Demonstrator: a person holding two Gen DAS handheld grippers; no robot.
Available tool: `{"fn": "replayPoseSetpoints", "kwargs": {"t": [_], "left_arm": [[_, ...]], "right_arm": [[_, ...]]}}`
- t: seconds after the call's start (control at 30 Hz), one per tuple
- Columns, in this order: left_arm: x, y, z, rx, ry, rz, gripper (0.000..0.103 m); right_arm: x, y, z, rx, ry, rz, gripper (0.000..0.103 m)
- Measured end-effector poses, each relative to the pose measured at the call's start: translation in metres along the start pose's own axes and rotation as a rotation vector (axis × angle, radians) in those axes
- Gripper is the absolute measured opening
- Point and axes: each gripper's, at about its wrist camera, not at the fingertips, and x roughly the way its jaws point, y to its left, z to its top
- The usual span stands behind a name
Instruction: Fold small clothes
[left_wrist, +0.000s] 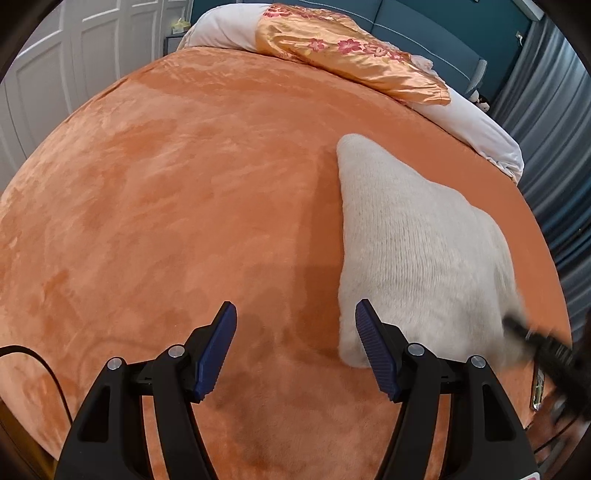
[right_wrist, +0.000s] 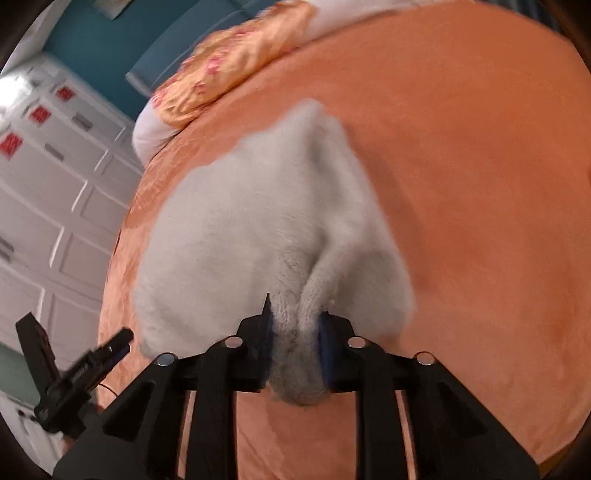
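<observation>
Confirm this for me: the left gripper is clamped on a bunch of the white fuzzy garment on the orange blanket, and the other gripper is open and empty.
The sides are swapped. The right wrist view shows the right gripper clamped on a bunch of the white fuzzy garment on the orange blanket. The left wrist view shows the left gripper open and empty.

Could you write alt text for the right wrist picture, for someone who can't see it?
The right gripper pinches a bunched edge of a fluffy white knit garment lying on an orange plush bedspread. The open left gripper shows at lower left, with a gold floral pillow behind.
</observation>
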Motion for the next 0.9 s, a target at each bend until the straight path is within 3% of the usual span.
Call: {"fn": "replayPoseSetpoints", "kwargs": {"t": [0.07, 0.13, 0.2, 0.23, 0.27, 0.4, 0.43, 0.67, 0.83, 0.9], "left_arm": [[-0.005, 0.003, 0.0, -0.006, -0.011, -0.005, 0.065], [-0.012, 0.007, 0.002, -0.015, -0.031, -0.016, 0.065], [-0.019, 0.008, 0.006, -0.023, -0.052, -0.026, 0.065], [-0.022, 0.008, 0.007, -0.029, -0.061, -0.034, 0.065], [-0.023, 0.008, 0.009, -0.031, -0.063, -0.042, 0.065], [-0.018, 0.001, 0.015, -0.026, -0.058, -0.079, 0.065], [-0.015, -0.005, 0.017, -0.016, -0.052, -0.086, 0.065], [0.0, -0.047, 0.031, 0.037, -0.042, -0.125, 0.065], [0.006, -0.069, 0.035, 0.056, -0.04, -0.151, 0.065], [0.011, -0.075, 0.033, 0.073, -0.031, -0.143, 0.065]], "right_arm": [[-0.029, 0.044, 0.025, -0.142, -0.115, 0.06, 0.014], [-0.078, 0.081, 0.051, -0.216, -0.259, 0.227, 0.013], [-0.108, 0.089, 0.06, -0.236, -0.354, 0.378, 0.013], [-0.109, 0.085, 0.058, -0.23, -0.371, 0.379, 0.013], [-0.093, 0.068, 0.055, -0.197, -0.338, 0.314, 0.013], [0.011, -0.031, 0.025, 0.018, -0.054, -0.049, 0.013], [0.023, -0.044, 0.016, 0.041, -0.014, -0.093, 0.013], [0.022, -0.049, 0.0, 0.059, -0.032, -0.087, 0.014], [-0.013, -0.047, -0.013, 0.071, -0.135, -0.046, 0.013], [-0.009, -0.052, -0.018, 0.082, -0.127, -0.071, 0.013]]}}
